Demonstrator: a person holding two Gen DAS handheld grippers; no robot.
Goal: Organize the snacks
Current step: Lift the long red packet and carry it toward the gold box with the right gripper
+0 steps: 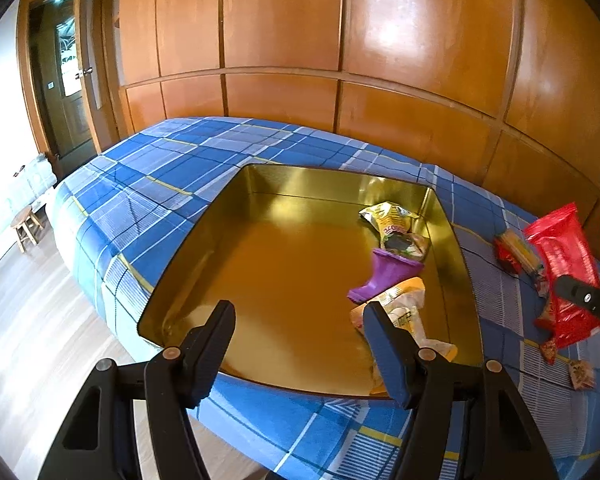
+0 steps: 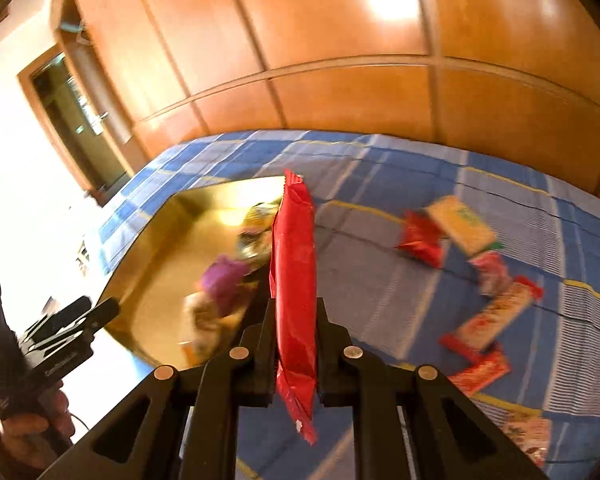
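A gold metal tray (image 1: 284, 264) lies on a blue plaid bed. In its right part lie a yellow snack bag (image 1: 392, 224), a purple boot-shaped item (image 1: 384, 276) and an orange-white packet (image 1: 408, 312). My left gripper (image 1: 300, 320) is open and empty over the tray's near edge. My right gripper (image 2: 294, 308) is shut on a long red snack packet (image 2: 294, 280), held upright above the bed beside the tray's (image 2: 160, 280) right edge. In the left wrist view this red packet (image 1: 564, 264) hangs at the right with a gripper finger (image 1: 584, 296).
Several red and yellow snack packets (image 2: 460, 228) lie scattered on the bed cover (image 2: 380, 288) to the right of the tray. A wooden panelled wall (image 1: 340, 40) runs behind the bed. A doorway (image 1: 60, 80) and a small stool (image 1: 26, 226) stand at the left.
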